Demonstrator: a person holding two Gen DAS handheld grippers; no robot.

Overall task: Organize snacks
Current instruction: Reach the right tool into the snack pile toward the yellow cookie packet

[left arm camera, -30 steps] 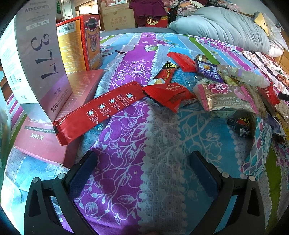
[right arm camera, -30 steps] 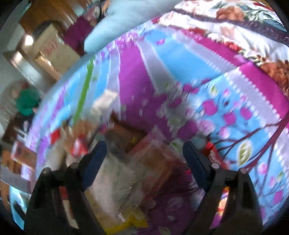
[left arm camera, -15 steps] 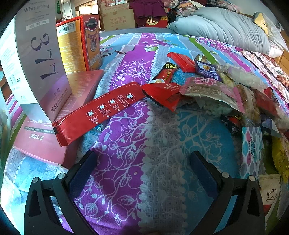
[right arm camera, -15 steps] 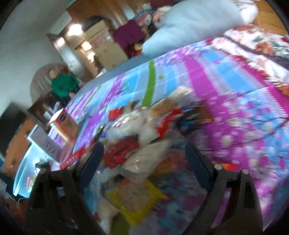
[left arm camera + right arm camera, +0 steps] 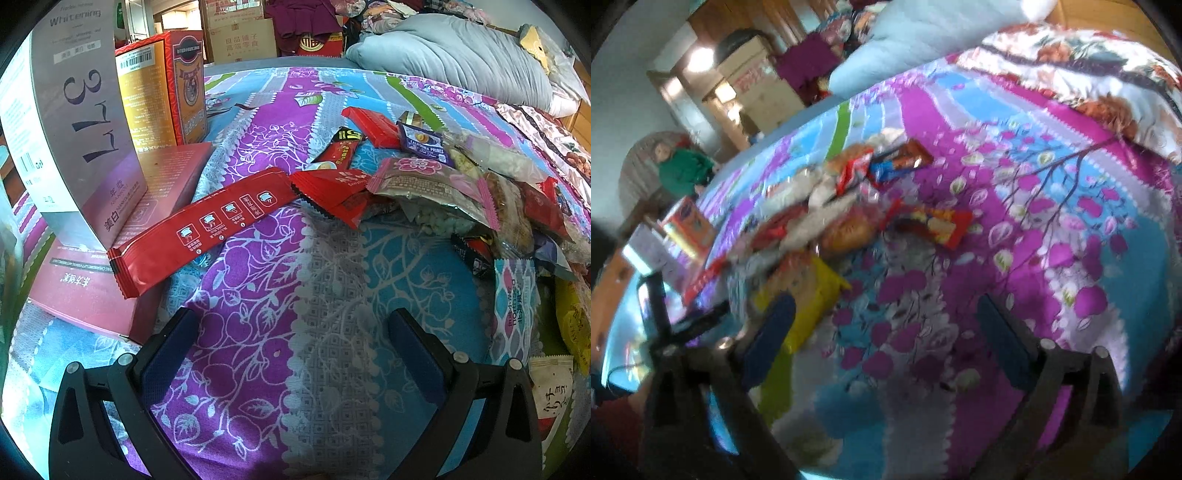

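Observation:
A heap of snack packets (image 5: 436, 184) lies on the flowered bedsheet (image 5: 280, 332), right of centre in the left wrist view. A long red packet (image 5: 207, 225) leans from the sheet onto a flat pink box (image 5: 88, 288). My left gripper (image 5: 291, 347) hovers open over bare sheet in front of them, nothing between its fingers. In the blurred right wrist view the same heap (image 5: 842, 218) spreads at centre left, with a yellow packet (image 5: 809, 291) nearest. My right gripper (image 5: 882, 332) is over bare sheet, its jaws opening wide with nothing between them.
A tall grey box (image 5: 74, 122) and an orange-red box (image 5: 166, 88) stand at the left on the pink one. A grey-blue quilt (image 5: 461, 55) lies at the far side of the bed. Cardboard boxes (image 5: 757, 81) and a person in green (image 5: 683, 170) are beyond the bed.
The snack heap slid left, nearer the red packets, and more packets now show at the right edge of the left wrist view. My right gripper drew back from the heap; my left stayed still.

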